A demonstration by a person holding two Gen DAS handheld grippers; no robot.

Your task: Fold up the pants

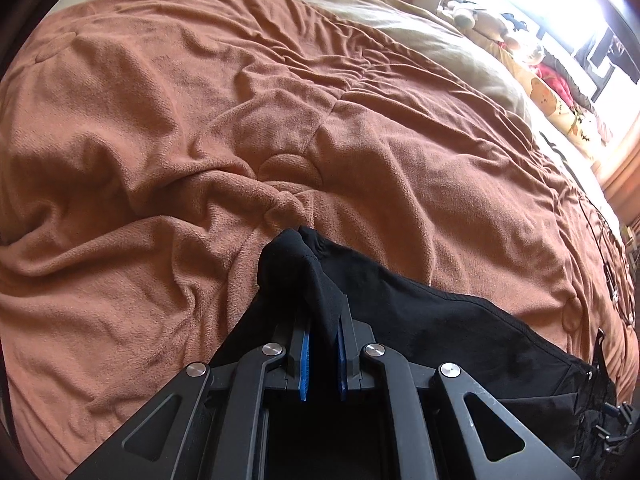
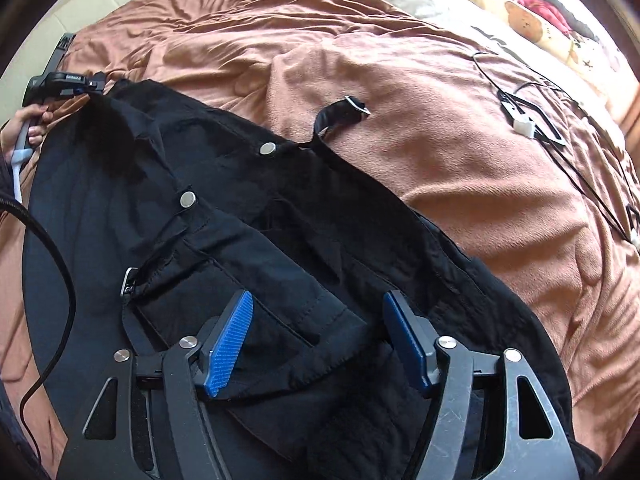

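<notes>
Black pants [image 2: 280,216] lie spread across the brown blanket, with metal snaps and a strap with a buckle [image 2: 344,112] near the waist. My left gripper [image 1: 322,332] is shut on a bunched end of the pants [image 1: 304,264], which drapes over its blue pads. It also shows far left in the right wrist view [image 2: 80,84], held by a hand at the pants' far end. My right gripper [image 2: 318,336] is open, its blue pads [image 2: 230,344] spread over the near waist fabric, holding nothing.
The brown fleece blanket [image 1: 200,120] covers the bed. A beige pillow [image 1: 420,36] and stuffed toys [image 1: 492,20] lie by the bright window. Black cables with a white plug [image 2: 524,124] lie on the blanket to the right.
</notes>
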